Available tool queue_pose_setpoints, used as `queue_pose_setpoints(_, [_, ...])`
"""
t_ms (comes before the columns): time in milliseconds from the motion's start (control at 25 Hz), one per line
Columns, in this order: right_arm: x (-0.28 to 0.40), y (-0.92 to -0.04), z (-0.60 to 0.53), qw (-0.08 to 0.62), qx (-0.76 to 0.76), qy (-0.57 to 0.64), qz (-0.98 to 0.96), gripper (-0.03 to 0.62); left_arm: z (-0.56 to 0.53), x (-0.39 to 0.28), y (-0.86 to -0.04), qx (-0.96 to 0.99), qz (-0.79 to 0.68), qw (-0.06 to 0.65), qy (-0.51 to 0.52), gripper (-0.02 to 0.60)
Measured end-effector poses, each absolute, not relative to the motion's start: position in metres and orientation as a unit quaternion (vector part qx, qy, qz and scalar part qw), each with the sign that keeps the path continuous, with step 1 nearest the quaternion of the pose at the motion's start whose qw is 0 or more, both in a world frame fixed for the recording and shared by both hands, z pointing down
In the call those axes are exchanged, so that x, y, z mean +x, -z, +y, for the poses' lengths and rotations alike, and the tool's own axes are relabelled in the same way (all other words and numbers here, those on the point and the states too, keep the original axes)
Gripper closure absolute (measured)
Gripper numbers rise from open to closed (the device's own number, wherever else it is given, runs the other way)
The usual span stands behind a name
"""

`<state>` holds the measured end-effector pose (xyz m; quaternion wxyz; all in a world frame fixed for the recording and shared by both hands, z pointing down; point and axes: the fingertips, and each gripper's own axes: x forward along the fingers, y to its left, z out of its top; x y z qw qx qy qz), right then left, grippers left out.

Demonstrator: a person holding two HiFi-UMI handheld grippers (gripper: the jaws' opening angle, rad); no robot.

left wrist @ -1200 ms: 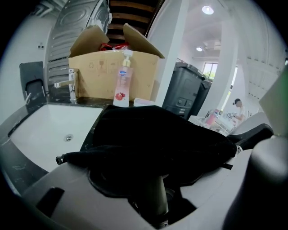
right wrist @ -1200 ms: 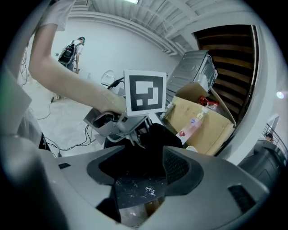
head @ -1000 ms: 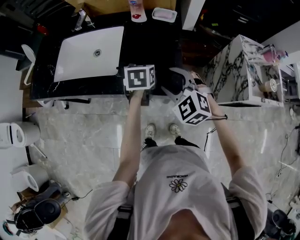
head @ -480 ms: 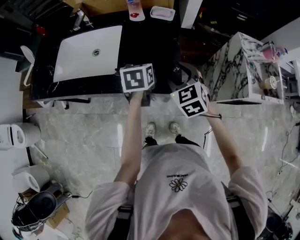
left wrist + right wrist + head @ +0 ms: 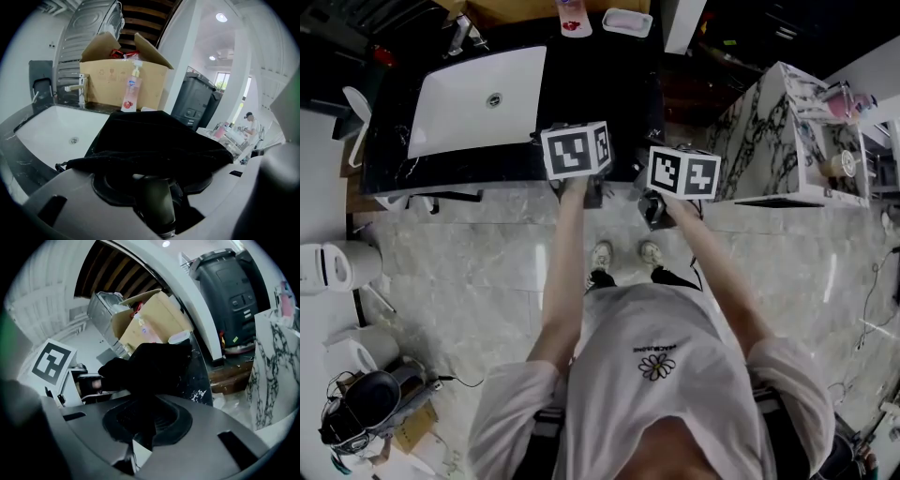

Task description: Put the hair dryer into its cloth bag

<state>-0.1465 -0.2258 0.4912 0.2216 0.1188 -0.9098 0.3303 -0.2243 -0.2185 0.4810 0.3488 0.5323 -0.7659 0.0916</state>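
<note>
In the left gripper view a black cloth bag [image 5: 157, 140] drapes over the hair dryer, whose grey handle [image 5: 157, 204] sticks out below it. My left gripper [image 5: 154, 180] is shut on that handle. In the right gripper view the bag [image 5: 154, 364] hangs ahead. Its cloth runs down between the jaws of my right gripper [image 5: 144, 425], which are closing on a fold of it. From the head view only the two marker cubes, left [image 5: 575, 150] and right [image 5: 684, 173], show side by side at the counter's front edge. The bag is hidden there.
A black counter [image 5: 619, 103] holds a white sink [image 5: 478, 94] with a faucet [image 5: 77, 89]. Behind stand a cardboard box [image 5: 108, 79] and a soap bottle [image 5: 131, 91]. A dark bin [image 5: 194, 105] and a marbled cabinet [image 5: 778, 141] are to the right.
My right gripper has rolled over and dropped a little toward the left gripper; its spread jaws, seen a second ago, are now hidden under the cube. The left gripper has stayed put.
</note>
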Motion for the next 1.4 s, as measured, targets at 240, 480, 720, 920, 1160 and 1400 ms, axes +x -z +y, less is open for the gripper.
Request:
queue_pose_setpoints(240, [-0.139,-0.487,-0.212,0.202,0.082,-0.356,-0.909,0.579,-0.215,-0.224,-0.481,0.53,-0.767,0.351,-0.089,0.321])
queue_pose_setpoints(480, [-0.146,-0.478,-0.21,0.158,0.113,-0.38,-0.904,0.469,-0.215,-0.221,-0.478,0.53,-0.766,0.353,-0.086,0.321])
queue_pose_setpoints(720, [-0.147,-0.482,-0.225,0.133,0.148,-0.421,-0.885,0.577,-0.212,-0.217,-0.476,0.532,-0.764,0.353,-0.092,0.321])
queue_pose_setpoints(920, [-0.139,-0.491,-0.2,0.184,0.094,-0.394,-0.896,0.582,-0.207,-0.219,-0.481,0.526,-0.765,0.361,-0.095,0.321])
queue_pose_setpoints(1160, [-0.123,-0.496,-0.189,0.196,0.084,-0.398,-0.892,0.582,-0.206,-0.218,-0.485,0.523,-0.763,0.367,-0.092,0.321])
queue_pose_setpoints(1400, [-0.088,-0.502,-0.195,0.221,0.102,-0.363,-0.9,0.582,-0.197,-0.221,-0.491,0.518,-0.762,0.374,-0.102,0.321])
